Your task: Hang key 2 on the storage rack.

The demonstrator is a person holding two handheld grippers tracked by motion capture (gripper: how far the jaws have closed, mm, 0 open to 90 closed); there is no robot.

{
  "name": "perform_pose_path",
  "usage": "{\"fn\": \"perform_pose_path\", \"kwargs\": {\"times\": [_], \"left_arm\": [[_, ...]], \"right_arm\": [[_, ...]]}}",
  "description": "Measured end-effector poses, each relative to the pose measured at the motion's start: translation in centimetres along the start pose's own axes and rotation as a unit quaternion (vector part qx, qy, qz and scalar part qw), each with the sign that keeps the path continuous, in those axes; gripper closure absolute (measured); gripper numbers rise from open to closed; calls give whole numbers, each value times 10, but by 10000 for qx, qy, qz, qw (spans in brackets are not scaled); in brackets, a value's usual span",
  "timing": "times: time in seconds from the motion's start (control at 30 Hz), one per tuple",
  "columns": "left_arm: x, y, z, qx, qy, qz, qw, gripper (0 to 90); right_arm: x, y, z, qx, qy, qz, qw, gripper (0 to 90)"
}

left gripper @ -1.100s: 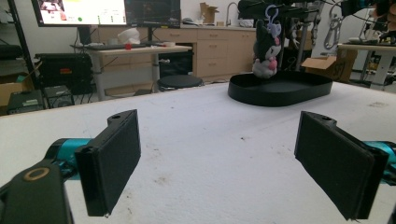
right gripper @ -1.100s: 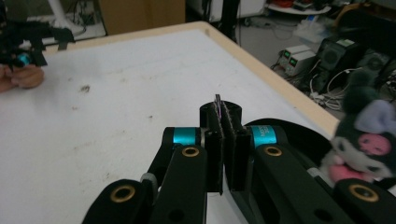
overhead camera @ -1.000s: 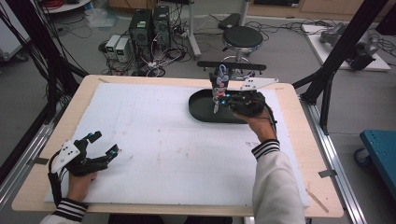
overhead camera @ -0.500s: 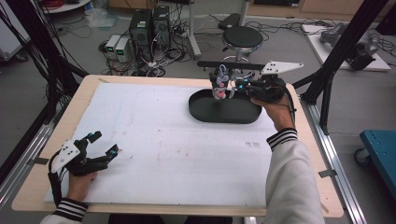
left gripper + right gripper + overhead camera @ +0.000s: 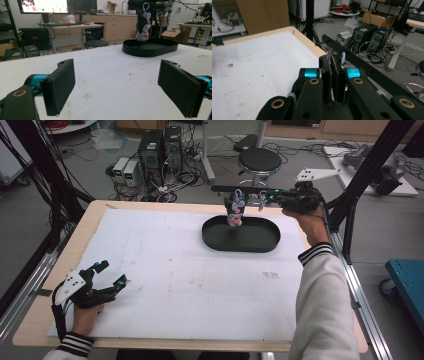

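At the table's near-left corner: the left gripper (image 5: 107, 276) is resting on the white mat (image 5: 165, 270), jaws spread wide and gripping nothing.
Left gripper view: its two black pads (image 5: 60, 87) are standing well apart over bare mat, pointing toward the far tray.
Centre-right, far side: the black oval tray (image 5: 241, 234) is sitting on the mat, with nothing lying inside it as far as can be seen.
Above the tray: the plush keychain toy (image 5: 235, 210) is dangling clear of the tray's floor, over its left half.
Far right: the right gripper (image 5: 260, 197) is pinching the toy's lilac clip loop (image 5: 343, 58), jaws closed almost fully together.
Handling: the toy is looking light, soft and squashy, so it is likely to swing freely on its loop.
Where to hold: the loop is giving a thin but secure hold; the stuffed body would be offering a broader, steadier one.
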State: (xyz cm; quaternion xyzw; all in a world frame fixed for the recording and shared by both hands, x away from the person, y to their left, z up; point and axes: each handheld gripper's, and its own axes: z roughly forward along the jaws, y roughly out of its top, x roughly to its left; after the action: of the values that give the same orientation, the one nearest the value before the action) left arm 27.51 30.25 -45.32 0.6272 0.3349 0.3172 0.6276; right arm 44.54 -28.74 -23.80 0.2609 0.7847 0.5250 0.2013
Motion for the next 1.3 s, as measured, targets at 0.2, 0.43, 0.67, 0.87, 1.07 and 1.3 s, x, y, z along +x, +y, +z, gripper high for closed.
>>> {"fn": "perform_pose_path", "kwargs": {"times": [0.2, 0.43, 0.67, 0.87, 1.07, 1.3], "left_arm": [[0, 0, 0, 6, -2, -8, 10000, 149], [0, 0, 0, 7, -4, -3, 10000, 149], [0, 0, 0, 2, -1, 0, 10000, 149], [0, 0, 0, 9, -2, -7, 10000, 149], [0, 0, 0, 7, -4, -9, 10000, 149], [0, 0, 0, 5, -5, -5, 10000, 149]], "right_arm": [[-14, 10, 2, 166, 28, -29, 9999, 885], [-23, 23, 7, 353, 63, -61, 9993, 885], [-29, 30, 14, 617, 32, -101, 9980, 885], [-32, 24, 25, 807, 40, -86, 9967, 885], [-36, 20, 34, 902, 47, -86, 9959, 885], [-41, 14, 40, 1100, 35, -25, 9939, 885]]}}
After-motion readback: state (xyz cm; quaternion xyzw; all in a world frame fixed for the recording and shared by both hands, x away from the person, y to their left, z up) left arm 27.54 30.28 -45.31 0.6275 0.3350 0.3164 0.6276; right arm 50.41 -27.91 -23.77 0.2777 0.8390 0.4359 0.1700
